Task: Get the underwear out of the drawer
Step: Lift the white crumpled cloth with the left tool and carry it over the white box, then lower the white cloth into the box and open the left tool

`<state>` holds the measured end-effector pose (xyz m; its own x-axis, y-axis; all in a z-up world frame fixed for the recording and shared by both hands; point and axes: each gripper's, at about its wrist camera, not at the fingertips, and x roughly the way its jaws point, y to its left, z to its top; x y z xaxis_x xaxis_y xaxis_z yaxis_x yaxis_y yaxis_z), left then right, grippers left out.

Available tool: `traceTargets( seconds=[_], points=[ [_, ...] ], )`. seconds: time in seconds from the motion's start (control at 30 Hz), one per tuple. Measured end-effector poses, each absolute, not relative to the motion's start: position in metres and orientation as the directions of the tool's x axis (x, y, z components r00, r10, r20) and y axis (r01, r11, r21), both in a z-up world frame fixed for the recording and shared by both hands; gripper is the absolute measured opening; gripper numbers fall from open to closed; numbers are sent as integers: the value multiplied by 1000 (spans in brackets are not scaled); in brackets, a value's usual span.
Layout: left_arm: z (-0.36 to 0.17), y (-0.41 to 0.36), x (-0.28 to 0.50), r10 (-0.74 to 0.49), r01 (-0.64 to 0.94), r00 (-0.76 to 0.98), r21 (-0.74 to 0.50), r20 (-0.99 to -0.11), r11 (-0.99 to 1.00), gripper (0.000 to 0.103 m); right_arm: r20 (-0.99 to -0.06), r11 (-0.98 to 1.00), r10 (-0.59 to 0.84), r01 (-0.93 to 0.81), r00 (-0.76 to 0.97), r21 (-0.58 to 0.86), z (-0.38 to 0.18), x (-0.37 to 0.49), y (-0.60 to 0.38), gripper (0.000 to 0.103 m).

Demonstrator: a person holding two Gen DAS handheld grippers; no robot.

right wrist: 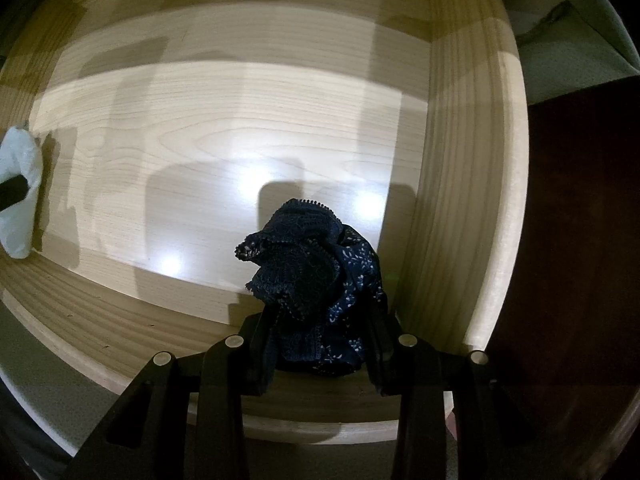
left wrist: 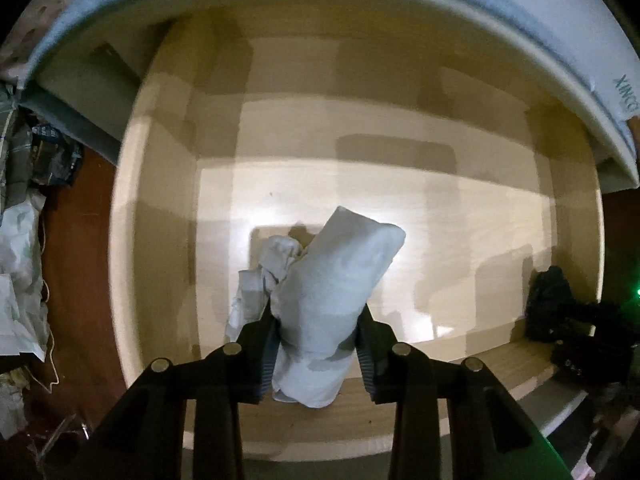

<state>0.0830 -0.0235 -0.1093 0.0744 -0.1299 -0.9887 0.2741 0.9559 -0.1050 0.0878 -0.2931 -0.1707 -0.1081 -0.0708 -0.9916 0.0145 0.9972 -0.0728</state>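
Observation:
A pale wooden drawer [left wrist: 160, 208] lies open below both grippers. My left gripper [left wrist: 318, 344] is shut on white underwear [left wrist: 336, 280], a bunched roll that sticks up between the black fingers above the drawer floor. My right gripper [right wrist: 320, 340] is shut on dark blue underwear [right wrist: 316, 276] with small white specks and a scalloped lace edge, near the drawer's right wall [right wrist: 460, 200]. The white underwear [right wrist: 18, 192] and a black finger of the left gripper show at the far left of the right wrist view. The dark underwear [left wrist: 548, 300] and right gripper show at the right of the left wrist view.
The drawer floor [right wrist: 240, 120] is bare pale wood with bright light spots. A grey-blue upholstered edge [left wrist: 480, 8] curves above the drawer. Left of the drawer, on the reddish-brown floor [left wrist: 80, 260], lie plastic bags and packages [left wrist: 24, 216].

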Motion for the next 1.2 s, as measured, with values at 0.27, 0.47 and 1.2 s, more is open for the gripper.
traceTargets(
  seconds=[0.27, 0.47, 1.2],
  points=[
    [-66, -25, 63, -158, 320, 210, -84, -965, 943, 34, -991, 997, -76, 11, -111, -78, -168, 87, -293, 34],
    [-25, -26, 54, -206, 346, 295, -97, -933, 933, 34, -991, 997, -78, 9, -111, -79, -165, 87, -297, 34],
    [157, -29, 70, -325, 397, 619, -72, -715, 915, 34, -991, 997, -77, 12, -110, -79, -164, 87, -296, 35]
  ],
)
